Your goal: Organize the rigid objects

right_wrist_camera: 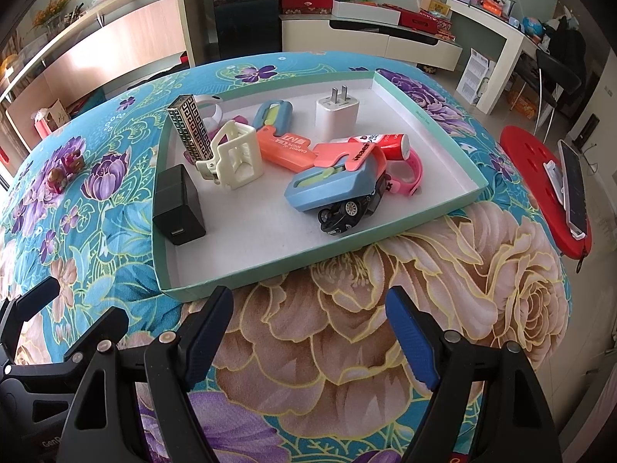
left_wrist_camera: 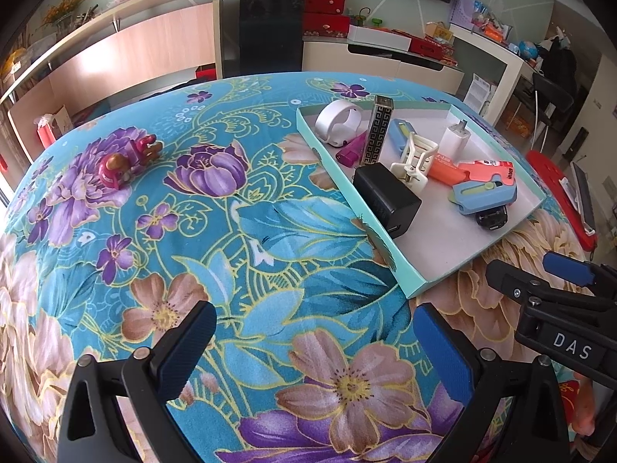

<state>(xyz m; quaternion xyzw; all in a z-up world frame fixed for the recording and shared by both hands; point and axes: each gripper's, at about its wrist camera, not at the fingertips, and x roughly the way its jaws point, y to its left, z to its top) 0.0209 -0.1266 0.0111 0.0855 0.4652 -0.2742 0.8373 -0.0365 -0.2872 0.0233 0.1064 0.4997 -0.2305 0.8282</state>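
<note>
**Both grippers hover empty, one toy outside the tray**

The left gripper (left_wrist_camera: pixel 312 351) hangs above the flowered tabletop (left_wrist_camera: pixel 270 231), fingers (left_wrist_camera: pixel 189 351) spread wide with nothing between them. The right gripper (right_wrist_camera: pixel 308 339) sits just in front of the tray's near edge, its fingers (right_wrist_camera: pixel 412 339) wide too, and empty.

The tray (right_wrist_camera: pixel 239 281) is the landmark here: a shallow teal-walled box with a white floor. Inside it, a black charger (right_wrist_camera: pixel 179 202) stands at the near left corner, and behind it a tall patterned lighter (right_wrist_camera: pixel 191 127) leans against a cream clip (right_wrist_camera: pixel 235 158). A white plug (right_wrist_camera: pixel 337 114) stands upright toward the far wall. Mid-tray, an orange utility knife (right_wrist_camera: pixel 281 148) touches a pink one (right_wrist_camera: pixel 343 158), and a blue one (right_wrist_camera: pixel 327 189) lies on top of a black toy car (right_wrist_camera: pixel 347 212). A pink watch (right_wrist_camera: pixel 408 173) lies just right of that pile.

Well left of the tray, alone on the cloth, a small red and brown toy (left_wrist_camera: pixel 129 160) rests on a purple flower.
</note>
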